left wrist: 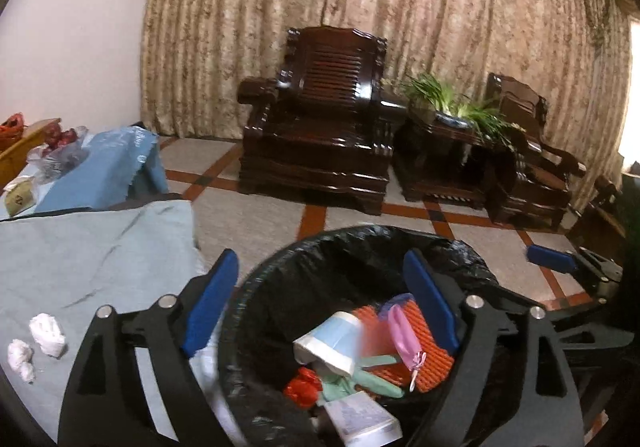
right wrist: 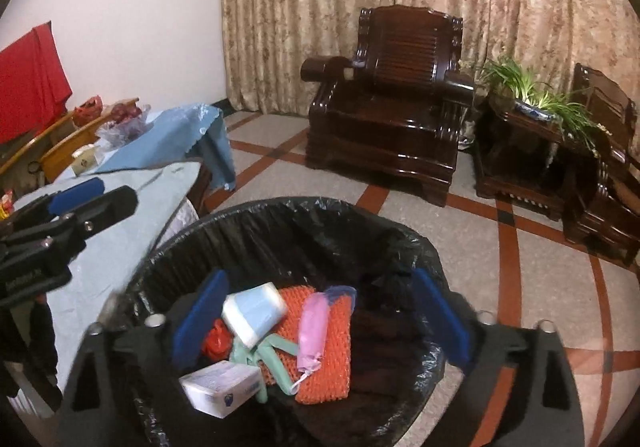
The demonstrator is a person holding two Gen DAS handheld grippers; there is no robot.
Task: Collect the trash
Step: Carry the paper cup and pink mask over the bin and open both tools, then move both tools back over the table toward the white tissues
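Trash (left wrist: 344, 347) lies in the black-lined bin (left wrist: 400, 243); my left gripper (left wrist: 320, 307) gapes empty over its rim. From the right wrist, right gripper (right wrist: 320, 311) likewise splayed above the bin. Drop looks done; next, tissue wads (left wrist: 47, 334) beside the bin.
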